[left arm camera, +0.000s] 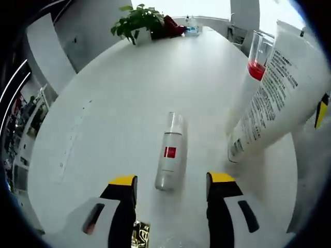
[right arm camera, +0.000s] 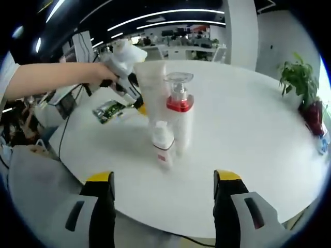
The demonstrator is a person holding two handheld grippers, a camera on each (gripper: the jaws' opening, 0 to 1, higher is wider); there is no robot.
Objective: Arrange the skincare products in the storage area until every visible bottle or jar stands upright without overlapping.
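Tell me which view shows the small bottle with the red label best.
The left gripper view. There the small bottle lies on its side on the white table, unobstructed, just ahead of the open left tool. The right gripper view shows it end-on, foreshortened, in front of the red-collared pump bottle.

- a small bottle point(left arm camera: 169, 152) lies on its side on the table point(left arm camera: 119, 103), ahead of the left gripper point(left arm camera: 170, 181)
- to its right a tube point(left arm camera: 282, 98) leans, with a pump bottle point(left arm camera: 256, 64) behind it
- a potted plant point(left arm camera: 137, 23) sits at the table's far edge
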